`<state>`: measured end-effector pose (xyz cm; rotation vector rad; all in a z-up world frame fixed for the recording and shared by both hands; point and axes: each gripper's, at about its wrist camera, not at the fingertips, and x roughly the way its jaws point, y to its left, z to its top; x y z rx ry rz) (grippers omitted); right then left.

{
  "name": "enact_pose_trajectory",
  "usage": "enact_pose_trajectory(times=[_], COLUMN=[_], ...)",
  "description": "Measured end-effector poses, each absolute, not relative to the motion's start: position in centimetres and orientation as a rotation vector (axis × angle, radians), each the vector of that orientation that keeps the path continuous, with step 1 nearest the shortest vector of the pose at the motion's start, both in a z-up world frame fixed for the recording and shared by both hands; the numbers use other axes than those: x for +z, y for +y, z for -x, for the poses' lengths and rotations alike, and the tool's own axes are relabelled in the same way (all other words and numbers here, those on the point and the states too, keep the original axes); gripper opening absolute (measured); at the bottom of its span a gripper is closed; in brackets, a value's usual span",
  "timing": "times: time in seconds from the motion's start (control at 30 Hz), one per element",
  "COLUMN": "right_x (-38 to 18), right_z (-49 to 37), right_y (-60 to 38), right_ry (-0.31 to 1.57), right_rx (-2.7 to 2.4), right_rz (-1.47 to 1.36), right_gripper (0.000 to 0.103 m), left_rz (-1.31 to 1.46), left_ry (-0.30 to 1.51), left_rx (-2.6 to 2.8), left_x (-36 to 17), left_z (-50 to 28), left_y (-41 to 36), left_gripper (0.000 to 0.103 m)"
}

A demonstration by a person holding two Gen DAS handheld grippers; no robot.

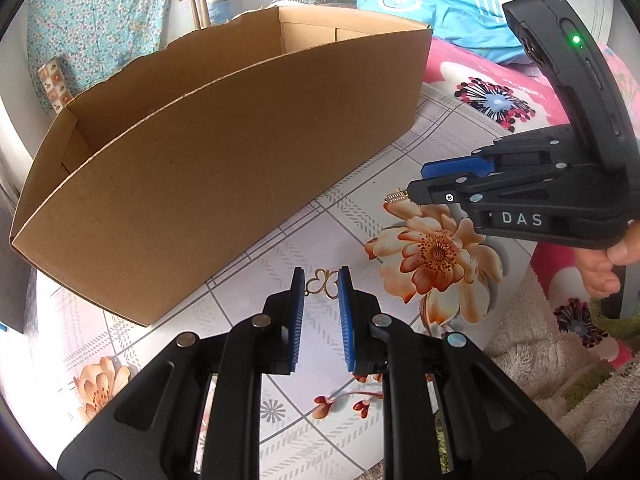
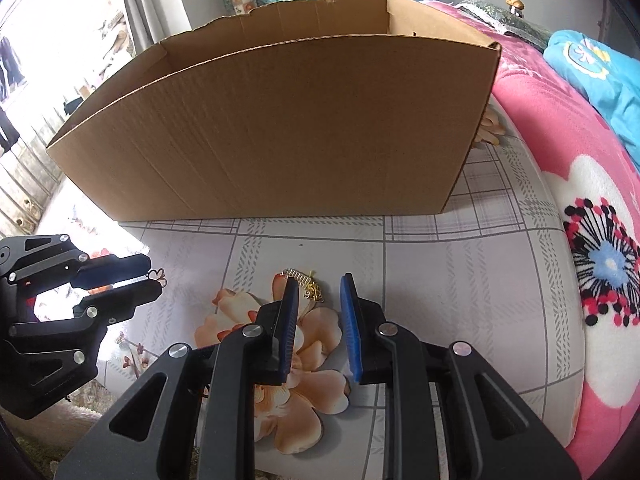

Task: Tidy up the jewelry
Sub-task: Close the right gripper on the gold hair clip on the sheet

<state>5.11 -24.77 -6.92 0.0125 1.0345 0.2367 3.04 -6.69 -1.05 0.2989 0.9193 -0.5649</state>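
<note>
A gold butterfly-shaped piece [image 1: 322, 282] sits between the blue pads of my left gripper [image 1: 321, 278], touching both, so that gripper is shut on it. The right wrist view shows the same butterfly piece [image 2: 158, 274] poking out of the left gripper [image 2: 154, 280] just above the cloth. A gold comb-like piece [image 2: 306, 284] with a small tassel lies by the left fingertip of my right gripper [image 2: 318, 282]. Its jaws stand apart and the other pad does not touch the piece. From the left wrist view the comb piece [image 1: 396, 199] shows at the tip of the right gripper [image 1: 412, 188].
A large open cardboard box [image 1: 224, 168] [image 2: 280, 128] stands right behind both grippers on the flowered tablecloth [image 2: 440, 280]. A pink flowered blanket [image 2: 580, 220] lies to the right, with blue fabric [image 1: 440, 12] beyond it. A person's hand [image 1: 600, 272] holds the right gripper.
</note>
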Motion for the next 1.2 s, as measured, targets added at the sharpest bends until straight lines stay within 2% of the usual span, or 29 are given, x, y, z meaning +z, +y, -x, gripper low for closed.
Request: enact_pose_trajectory(times=[0.07, 0.13, 0.17, 0.2, 0.43, 0.53, 0.57, 0.6, 0.77, 0.83, 0.87, 1.2], right_x=[-7.2, -7.4, -7.5, -7.4, -6.7, -6.4, -6.5, -6.5, -7.5, -7.5, -7.5, -5.0], right_z=[-5.2, -5.3, -5.3, -5.1, -4.5, -4.5, -4.5, -4.8, -5.3, -5.4, -5.4, -3.8], right_y=[-24.4, -24.2, -24.2, -23.9, -24.1, -24.1, -24.0, -23.9, -23.2, -22.8, -22.8, -23.9], right_ry=[1.039, 1.044, 1.049, 1.049, 1.035, 1.030, 1.036, 1.033, 1.050, 1.043, 1.053, 0.998], right_rx=[0.236, 0.237, 0.242, 0.241, 0.235, 0.225, 0.226, 0.220, 0.233, 0.244, 0.260, 0.254], right_rz=[0.018, 0.024, 0.023, 0.019, 0.002, -0.007, -0.004, 0.003, 0.060, 0.090, 0.087, -0.017], right_gripper=[0.021, 0.014, 0.007, 0.005, 0.004, 0.009, 0.018, 0.023, 0.023, 0.015, 0.004, 0.002], left_rz=[-0.293, -0.286, -0.284, -0.282, -0.267, -0.261, -0.260, -0.259, -0.250, -0.247, -0.245, -0.231], left_ry=[0.917, 0.913, 0.912, 0.909, 0.897, 0.893, 0.892, 0.891, 0.886, 0.883, 0.881, 0.860], left_rx=[-0.563, -0.562, -0.563, -0.563, -0.571, -0.570, -0.569, -0.568, -0.563, -0.562, -0.562, -0.566], left_x=[-1.0, -1.0, -1.0, -1.0, -1.0, -1.0, -1.0, -1.0, -0.9, -0.9, -0.8, -0.6], left_z=[-3.0, -3.0, -3.0, -3.0, -2.7, -2.6, -2.5, -2.5, -2.4, -2.3, -2.2, -1.9], left_y=[-6.6, -6.4, -6.4, -6.4, -5.8, -5.6, -5.6, -5.6, -5.3, -5.3, -5.3, -4.8], left_gripper=[0.015, 0.015, 0.015, 0.015, 0.015, 0.015, 0.015, 0.015, 0.016, 0.016, 0.016, 0.015])
